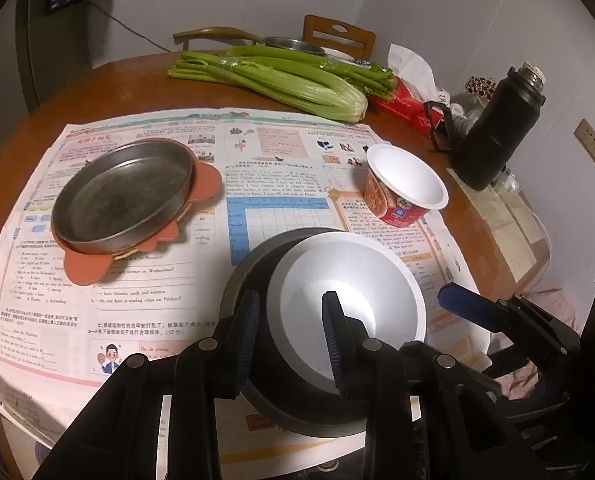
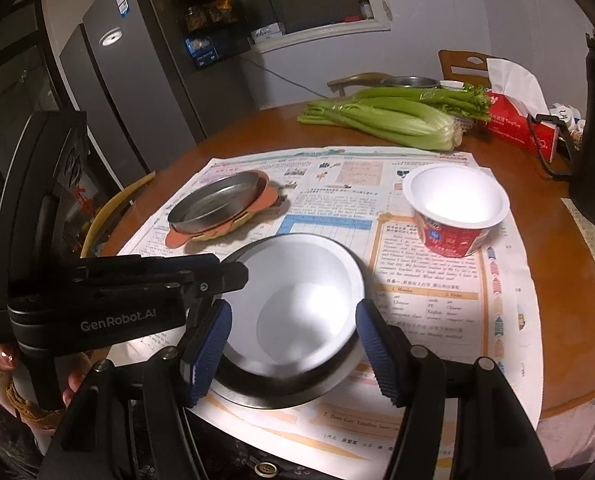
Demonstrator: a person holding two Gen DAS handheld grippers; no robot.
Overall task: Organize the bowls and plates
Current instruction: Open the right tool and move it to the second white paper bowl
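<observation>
The white shallow paper bowl [image 1: 349, 300] sat nested in a dark round metal dish [image 1: 257, 280] at the near edge of the printed paper sheet [image 1: 169, 280]. The left gripper [image 1: 293, 340] straddled the bowl's near-left rim, one finger inside, one outside; whether the pads pressed, I cannot tell. The right gripper [image 2: 297, 356] stood empty, jaws apart either side of the bowl. Far right stood a red-walled instant-noodle cup [image 2: 457, 212]; far left, a steel pan [image 2: 217, 204].

Both wrist cams tilt down, close over white paper bowl [image 1: 349, 296] [image 2: 305, 300] in dark round dish just ahead of fingers. Shared beyond: shallow steel pan [image 1: 121, 196] [image 2: 213, 204], red-printed noodle cup [image 1: 405, 186] [image 2: 455, 210], celery bunch [image 1: 281, 80] [image 2: 393, 118].
</observation>
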